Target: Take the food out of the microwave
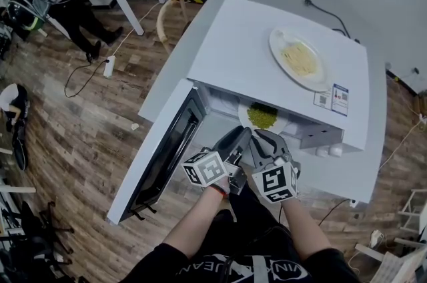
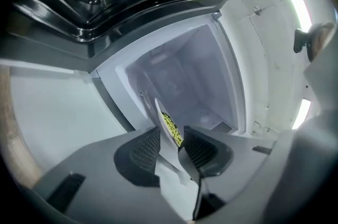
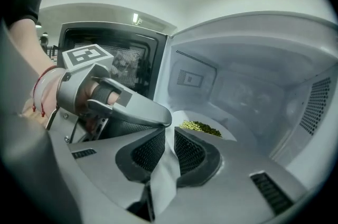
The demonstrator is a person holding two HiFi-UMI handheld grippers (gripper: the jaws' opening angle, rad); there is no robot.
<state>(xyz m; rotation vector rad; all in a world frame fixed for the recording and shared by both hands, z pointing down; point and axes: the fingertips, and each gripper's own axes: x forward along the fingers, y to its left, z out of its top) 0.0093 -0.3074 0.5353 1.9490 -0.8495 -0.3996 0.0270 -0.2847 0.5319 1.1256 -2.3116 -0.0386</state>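
Reaching into the open microwave [image 1: 267,21], you were at the grasping step: the plate [image 1: 245,119] of green food [image 1: 262,117] sat on the cavity floor close to the mouth and, by my reading, had not been lifted.

Your left claw [image 2: 177,130] was rolled onto its side and spread. One jaw lay above the plate's near rim and one below, so the rim ran between the pads. I could not see the pads biting on it, so I judged it astride the rim, not clamped.

Your right claw [image 3: 171,130] sat just beside the left one with its jaws side by side and nearly together, leaving a narrow slit. It pinched nothing I could make out. The plate's near rim lay just beyond its tips, with the food a little further in.

The next move called for the left jaws to close firmly on the rim. After that, the plate needed to come straight back out and stay level so the loose green food did not roll off. The door [image 1: 160,155] hung open on your left, and the right claw crowded the same edge, so it needed to make room or support the plate.
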